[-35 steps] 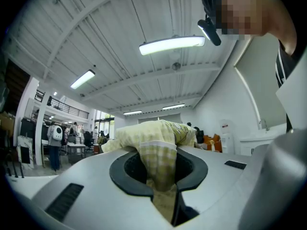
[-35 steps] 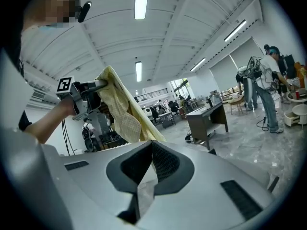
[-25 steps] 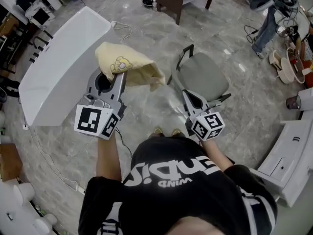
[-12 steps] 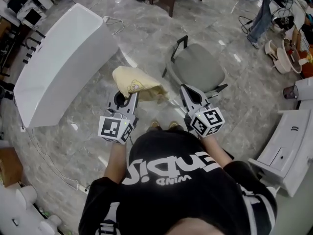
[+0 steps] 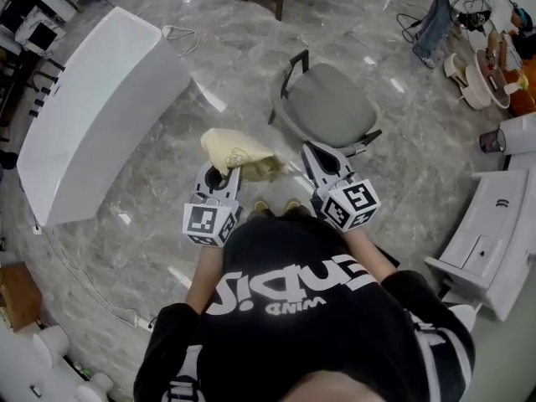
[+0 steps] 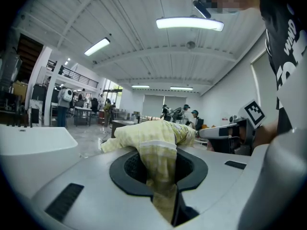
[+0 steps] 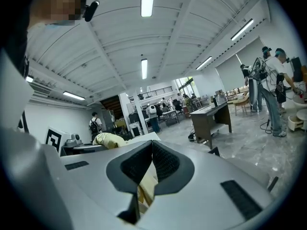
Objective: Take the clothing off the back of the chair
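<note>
1. The left hand-held gripper [image 5: 222, 176] had its jaws closed on the pale yellow clothing [image 5: 239, 151]. In the left gripper view, the fabric [image 6: 153, 134] ran down through the dark gap between the jaws of that hand-held gripper [image 6: 162, 169] and bunched up above them.
2. The right hand-held gripper [image 5: 311, 153] was held just beside the garment's right end. In the right gripper view its jaws [image 7: 151, 153] were drawn together, with a strip of the same yellow fabric pinched in the narrow gap below the tips. The rest of the clothing [image 7: 109, 139] showed to the left.
3. The clothing hung in the air between the two hand-held grippers, over the grey marble floor [image 5: 402, 170]. It was clear of the grey chair [image 5: 327, 103], which stood just beyond it.
4. The person in a black printed shirt [image 5: 293, 308] stood facing the chair with both arms held forward.
5. A long white counter [image 5: 92, 115] stood well to the left of the chair.
</note>
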